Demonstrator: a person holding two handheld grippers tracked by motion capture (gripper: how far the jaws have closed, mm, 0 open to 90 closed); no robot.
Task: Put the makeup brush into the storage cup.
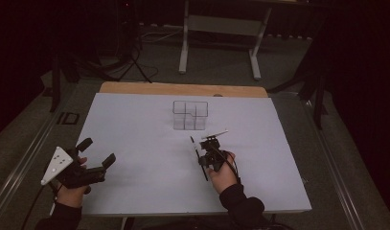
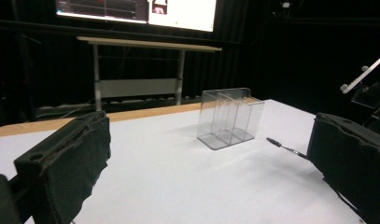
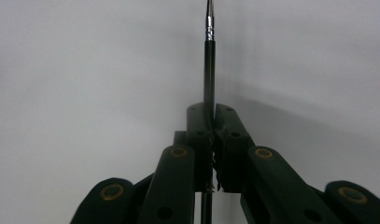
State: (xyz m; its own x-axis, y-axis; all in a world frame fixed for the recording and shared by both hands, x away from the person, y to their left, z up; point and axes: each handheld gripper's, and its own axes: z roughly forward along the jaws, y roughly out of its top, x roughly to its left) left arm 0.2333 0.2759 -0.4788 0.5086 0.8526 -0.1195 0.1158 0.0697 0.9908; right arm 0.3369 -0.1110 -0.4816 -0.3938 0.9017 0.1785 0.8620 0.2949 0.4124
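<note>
Pen [image 3: 209, 65] in right gripper [image 3: 211, 116]: glossy black barrel, shiny metal collar. Gripper pads: matt black foam, rough edges. Ahead: clear glossy plastic box [image 2: 229, 117]. Underneath: matt white sheet [image 1: 149, 167], wood table edge [image 1: 183, 89].

Open tabletop [image 1: 135, 158] (clear organizer [image 1: 190, 115] mid-table)

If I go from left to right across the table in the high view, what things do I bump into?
Left gripper, jaws open → clear plastic box with compartments, farther back → thin black pen → right gripper, jaws shut on the pen. All of it is over the white table.
</note>
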